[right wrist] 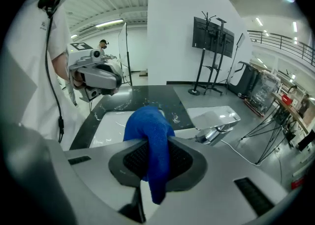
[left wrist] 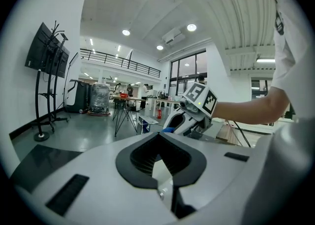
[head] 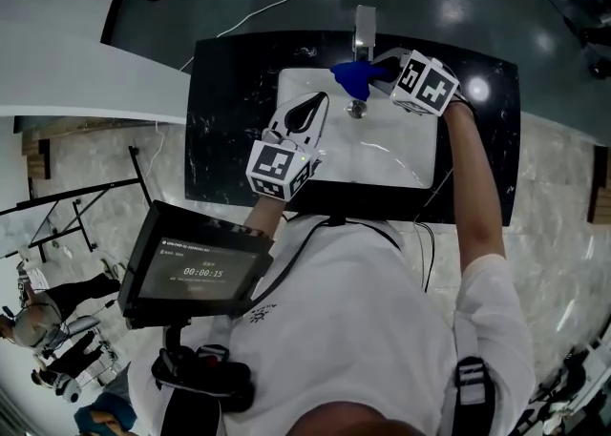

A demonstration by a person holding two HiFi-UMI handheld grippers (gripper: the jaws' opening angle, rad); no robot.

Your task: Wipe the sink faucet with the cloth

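Note:
The blue cloth (head: pixel 353 75) hangs bunched in my right gripper (head: pixel 380 72), whose pads are shut on it just below the chrome faucet (head: pixel 364 28) at the back of the white sink (head: pixel 401 162). In the right gripper view the cloth (right wrist: pixel 147 130) droops between the pads of the right gripper (right wrist: pixel 155 145), with the faucet spout (right wrist: pixel 216 125) close by to the right; whether cloth and faucet touch I cannot tell. My left gripper (head: pixel 302 117) hovers over the sink's left side, jaws shut on nothing. In the left gripper view, past the left gripper's tips (left wrist: pixel 158 138), I see the right gripper (left wrist: pixel 189 115).
The sink sits in a black marble counter (head: pixel 220 138), with the drain (head: pixel 356 110) near the cloth. A screen (head: pixel 196 272) hangs at the person's chest. A white cable (head: pixel 286 0) runs over the floor behind the counter. A screen on a stand (right wrist: pixel 211 47) is further off.

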